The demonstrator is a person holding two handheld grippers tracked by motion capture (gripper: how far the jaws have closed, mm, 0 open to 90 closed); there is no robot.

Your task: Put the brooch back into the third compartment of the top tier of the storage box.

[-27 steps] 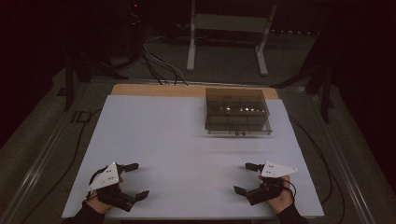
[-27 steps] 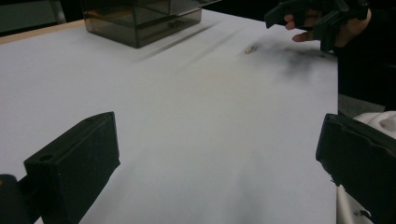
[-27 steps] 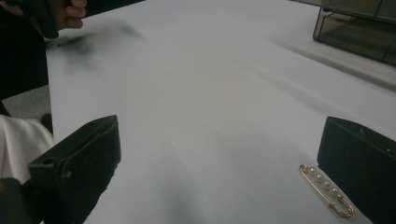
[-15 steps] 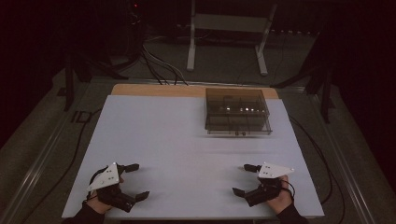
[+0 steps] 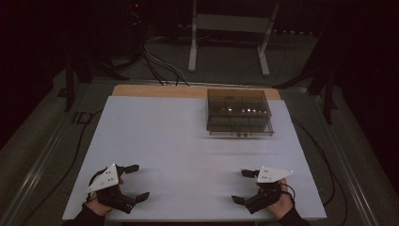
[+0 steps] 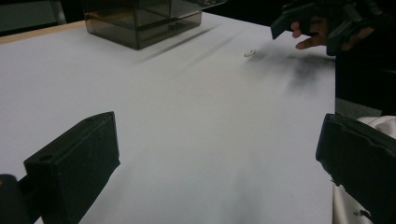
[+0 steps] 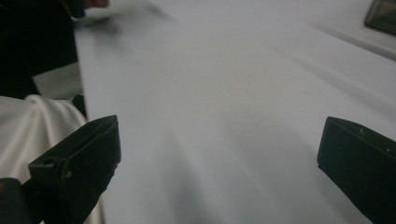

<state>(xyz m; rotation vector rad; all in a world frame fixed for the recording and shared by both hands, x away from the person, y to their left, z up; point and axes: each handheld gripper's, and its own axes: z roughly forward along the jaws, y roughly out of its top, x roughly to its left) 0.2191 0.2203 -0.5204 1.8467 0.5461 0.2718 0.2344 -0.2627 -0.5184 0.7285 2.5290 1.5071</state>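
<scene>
Room: dark around the counter (image 5: 188,141), with a metal stand (image 5: 230,28) and cables (image 5: 160,66) on the floor at the far side.
Counter: white top with a strip of bare wood (image 5: 160,90) along its far edge; I stand at the near edge.
Box: a smoky clear plastic compartment box (image 5: 240,113) sits far and to the right on the counter, well apart from both my hands; the left gripper view has it at the upper left (image 6: 140,21).
Small piece: a tiny pale object (image 6: 250,53) lies on the counter near my right hand in the left gripper view; too small to tell what it is.
Left gripper (image 5: 133,181): at the near left corner, lying low over the counter and pointing right; its fingers (image 6: 74,163) stand wide apart with nothing between them but bare counter.
Right gripper (image 5: 242,186): at the near right, pointing left toward the other one; its fingers (image 7: 79,158) are spread as wide as they go and hold nothing.
Between my hands: a broad stretch of bare white counter.
Cloth: a pale fabric fold (image 7: 32,126) shows beside the near edge in the right gripper view.
</scene>
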